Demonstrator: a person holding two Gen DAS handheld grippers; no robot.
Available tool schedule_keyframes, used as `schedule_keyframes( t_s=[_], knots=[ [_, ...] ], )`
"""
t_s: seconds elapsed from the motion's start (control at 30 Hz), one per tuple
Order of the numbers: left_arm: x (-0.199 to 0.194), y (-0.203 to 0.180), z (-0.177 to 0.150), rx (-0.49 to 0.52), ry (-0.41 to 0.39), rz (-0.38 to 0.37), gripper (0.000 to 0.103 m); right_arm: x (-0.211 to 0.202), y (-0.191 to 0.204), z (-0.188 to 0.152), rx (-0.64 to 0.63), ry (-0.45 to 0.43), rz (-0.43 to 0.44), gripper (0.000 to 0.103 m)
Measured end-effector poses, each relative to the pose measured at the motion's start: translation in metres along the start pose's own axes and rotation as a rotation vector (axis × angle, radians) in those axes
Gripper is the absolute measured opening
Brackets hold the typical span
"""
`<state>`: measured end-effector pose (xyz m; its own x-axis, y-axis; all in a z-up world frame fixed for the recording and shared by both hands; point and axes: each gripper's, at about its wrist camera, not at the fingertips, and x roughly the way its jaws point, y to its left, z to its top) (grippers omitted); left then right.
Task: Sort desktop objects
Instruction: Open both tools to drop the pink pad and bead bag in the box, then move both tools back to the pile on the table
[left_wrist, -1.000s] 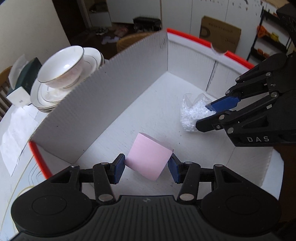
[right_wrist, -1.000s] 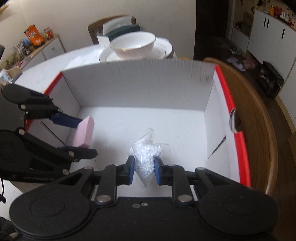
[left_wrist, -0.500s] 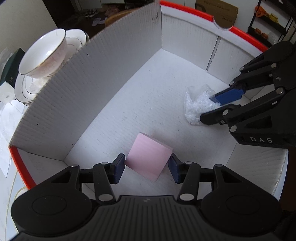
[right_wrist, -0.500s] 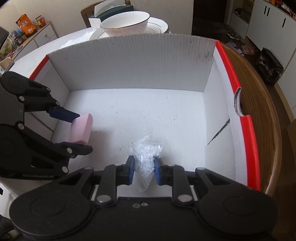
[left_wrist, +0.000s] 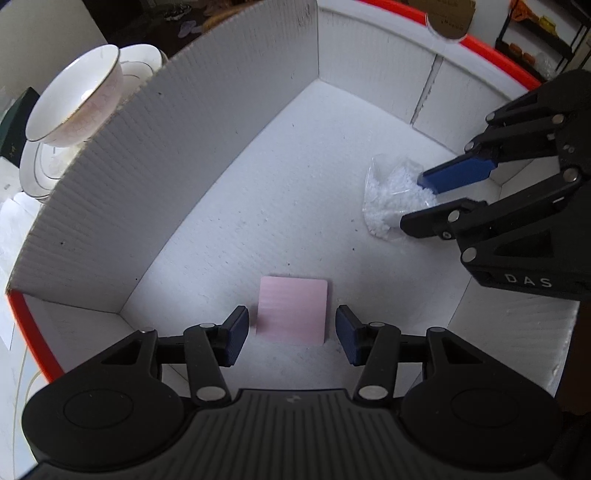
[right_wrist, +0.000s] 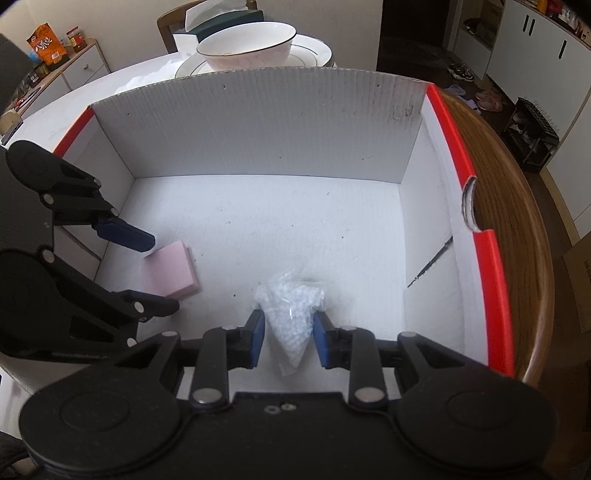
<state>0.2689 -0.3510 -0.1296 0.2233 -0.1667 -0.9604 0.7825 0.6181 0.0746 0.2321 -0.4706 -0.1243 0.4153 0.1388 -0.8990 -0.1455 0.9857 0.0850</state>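
Note:
A pink block (left_wrist: 292, 312) lies flat on the floor of a white cardboard box (left_wrist: 221, 122) with a red rim. My left gripper (left_wrist: 291, 334) is open, its pads apart on either side of the block and not touching it. A clear bag of white beads (right_wrist: 293, 314) rests on the box floor between the pads of my right gripper (right_wrist: 289, 338), which is open with small gaps to the bag. The bag (left_wrist: 391, 199) and the right gripper (left_wrist: 424, 205) also show in the left wrist view, and the block (right_wrist: 170, 271) and the left gripper (right_wrist: 162, 273) in the right wrist view.
A white bowl (left_wrist: 74, 99) sits on stacked plates (left_wrist: 40, 162) outside the box's far wall. A wooden chair back (right_wrist: 513, 229) curves along the box's right side. White papers (left_wrist: 14, 229) lie on the table beside the box.
Both grippers went down into the box and opened. The pink block was let go and now lies flat. The bead bag was let go onto the floor.

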Motion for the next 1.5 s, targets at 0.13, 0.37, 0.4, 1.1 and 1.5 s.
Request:
schedule_keyframes(
  t_s=[0.13,0.37,0.4,1.1,1.5],
  knots=[
    [-0.011,0.005,-0.006,-0.032,-0.050,-0.002,0.050,-0.006,-0.002,-0.003,0.005,-0.012,0.001,0.030],
    [-0.041,0.001,-0.018,-0.087,-0.157,0.005,0.050,-0.024,-0.003,-0.003,0.022,-0.050,0.017,0.038],
    [-0.046,0.001,-0.020,-0.099,-0.178,0.007,0.050,-0.027,-0.003,-0.004,0.029,-0.056,0.024,0.040],
    [-0.113,0.009,-0.080,-0.250,-0.431,0.035,0.067,-0.070,0.025,-0.018,0.045,-0.221,0.082,0.076],
    [-0.142,0.029,-0.134,-0.345,-0.505,0.083,0.099,-0.088,0.072,-0.019,0.038,-0.309,0.100,0.081]
  ],
)
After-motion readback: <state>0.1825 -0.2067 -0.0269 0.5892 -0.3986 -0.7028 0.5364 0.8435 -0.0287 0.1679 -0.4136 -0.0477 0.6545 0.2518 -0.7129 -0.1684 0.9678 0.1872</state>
